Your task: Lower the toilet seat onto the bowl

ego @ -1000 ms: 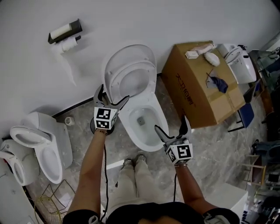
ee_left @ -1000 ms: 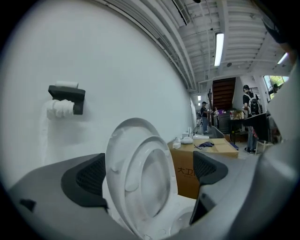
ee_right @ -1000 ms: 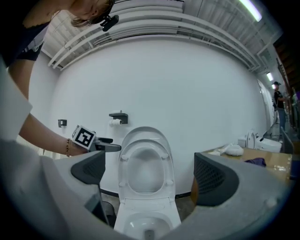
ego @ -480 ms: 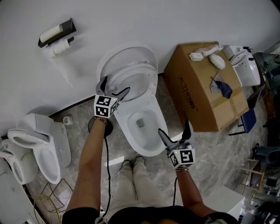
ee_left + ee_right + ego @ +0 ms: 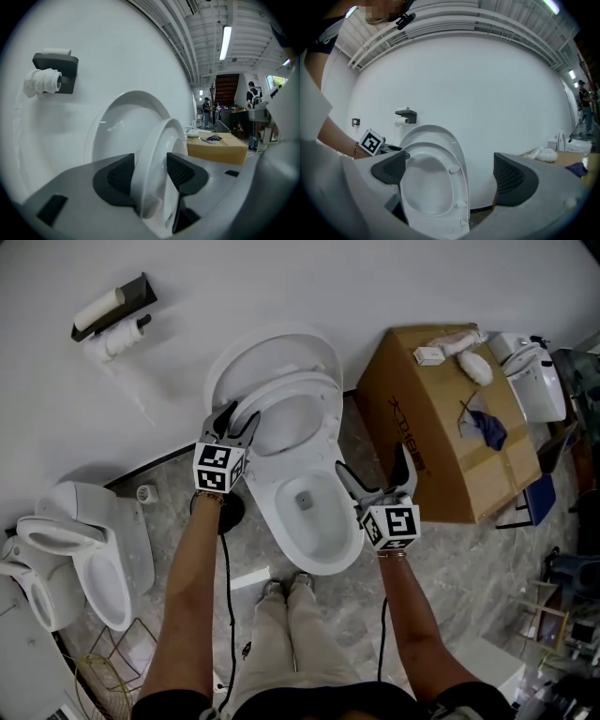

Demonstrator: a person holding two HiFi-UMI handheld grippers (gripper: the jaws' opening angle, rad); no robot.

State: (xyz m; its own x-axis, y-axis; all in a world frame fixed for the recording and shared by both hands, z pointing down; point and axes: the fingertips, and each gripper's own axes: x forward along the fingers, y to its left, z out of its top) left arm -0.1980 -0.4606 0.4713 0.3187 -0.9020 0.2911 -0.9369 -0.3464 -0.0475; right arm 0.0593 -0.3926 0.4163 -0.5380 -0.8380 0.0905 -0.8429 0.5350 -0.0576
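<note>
The raised seat (image 5: 317,399) was pinched edge-on by the closing jaws of the left gripper (image 5: 234,418) – just above the bowl (image 5: 267,502) – while the right gripper (image 5: 373,465) was held agape, empty, beside the bowl

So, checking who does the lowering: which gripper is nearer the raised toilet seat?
Left. The left gripper is at the toilet seat's left edge, its jaws closing around the rim. The right gripper hovers open by the bowl's right side, apart from the seat.
</note>
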